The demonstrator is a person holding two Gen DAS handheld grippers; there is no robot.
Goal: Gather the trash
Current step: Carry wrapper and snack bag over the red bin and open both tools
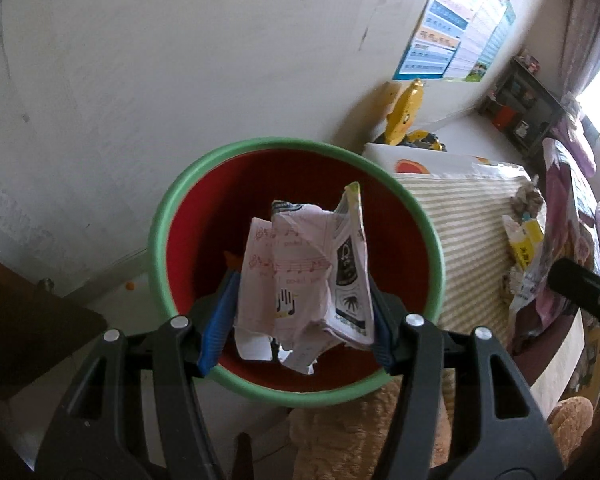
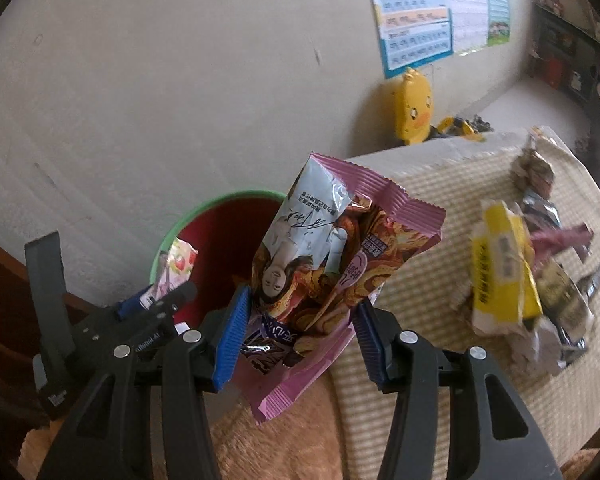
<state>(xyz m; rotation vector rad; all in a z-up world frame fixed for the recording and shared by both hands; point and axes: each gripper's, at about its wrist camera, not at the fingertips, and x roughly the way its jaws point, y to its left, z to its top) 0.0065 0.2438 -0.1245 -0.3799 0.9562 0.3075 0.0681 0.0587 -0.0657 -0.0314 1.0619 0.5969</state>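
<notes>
My left gripper is shut on a wad of crumpled pink paper and a white wrapper, held right above the red bin with a green rim. In the right wrist view my right gripper is shut on a pink snack bag, which stands up between the blue pads. The bin lies behind and left of that bag. The left gripper shows at the left over the bin, holding its pink paper. More trash, with a yellow carton, lies heaped on the striped cushion.
A pale wall rises behind the bin. A yellow duck toy stands by the wall under a poster. A tan plush surface lies below the grippers. A dark wooden edge is at the left. A shelf stands far right.
</notes>
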